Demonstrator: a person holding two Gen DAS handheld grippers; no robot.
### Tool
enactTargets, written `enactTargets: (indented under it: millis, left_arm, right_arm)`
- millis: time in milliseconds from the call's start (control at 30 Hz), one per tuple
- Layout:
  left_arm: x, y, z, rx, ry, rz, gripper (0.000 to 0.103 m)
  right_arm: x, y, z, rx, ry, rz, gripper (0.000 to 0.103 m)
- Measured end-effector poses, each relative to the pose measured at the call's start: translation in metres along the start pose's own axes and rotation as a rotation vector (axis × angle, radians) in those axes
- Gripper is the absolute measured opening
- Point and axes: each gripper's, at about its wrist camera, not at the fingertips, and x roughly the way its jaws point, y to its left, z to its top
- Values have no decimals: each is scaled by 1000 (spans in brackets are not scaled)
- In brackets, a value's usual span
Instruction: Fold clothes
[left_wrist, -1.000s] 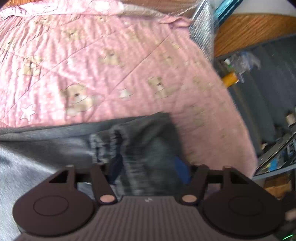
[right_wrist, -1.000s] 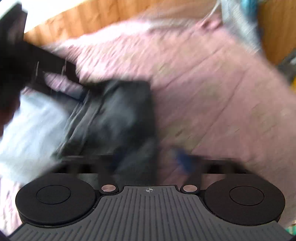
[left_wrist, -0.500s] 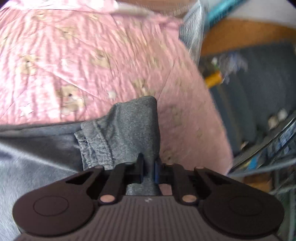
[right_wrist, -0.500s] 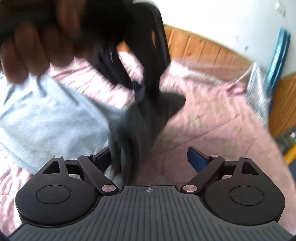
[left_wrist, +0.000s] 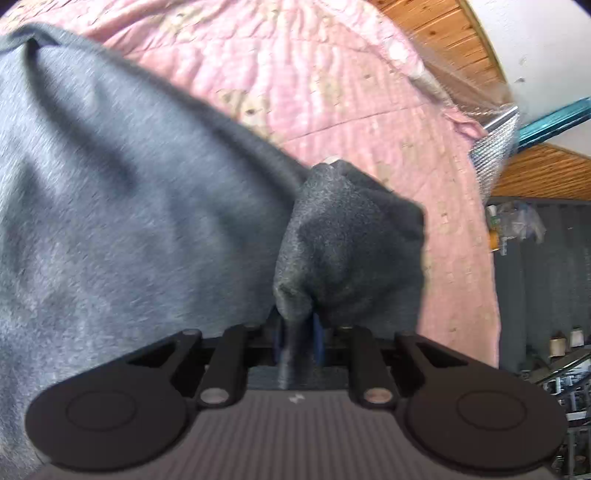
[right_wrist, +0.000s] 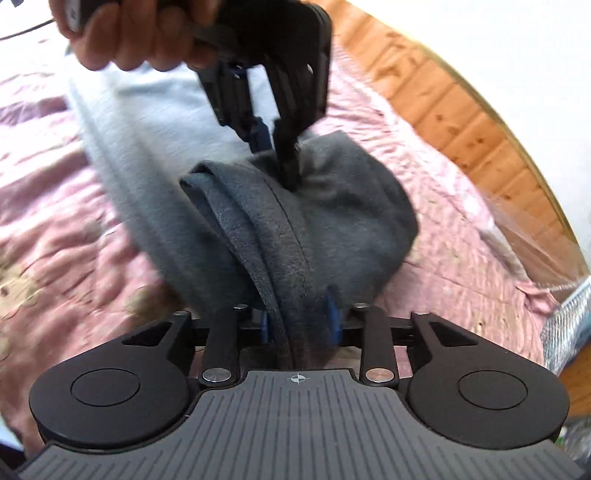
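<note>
Half a second ago right gripper (right_wrist: 299, 325) wide apart beside the grey garment (right_wrist: 314, 221); now closed on a fold of its hem. Left gripper (left_wrist: 297, 332) clenched on another fold of the same cloth, as before. Garment lifted above the pink quilt (right_wrist: 461, 236), so probably ready to carry over for a fold. Left hand (right_wrist: 129, 33) high and tilted down, just beyond the right tool.

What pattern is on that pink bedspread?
Little tan teddy bears on the quilted pink bedspread, seen best from the left wrist view.
</note>
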Motion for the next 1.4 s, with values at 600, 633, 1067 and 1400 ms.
enactTargets:
  millis: [600,633,1067,1400]
  left_arm:
    - [-22,-41,-54,193,-39,153,53]
    - [-18,-39,-56,170,-37,143,53]
    - [-4,-45,-79,-25,-146,183,16]
    - [-10,-49,-103,-163,-257,153,28]
  right_arm:
    - [84,-189,61,411,-127,299,35]
    - [96,-186,70,331,-119,319,35]
    - [141,-189,90,-55,-120,556,0]
    - [146,-233,92,83,-207,629,3]
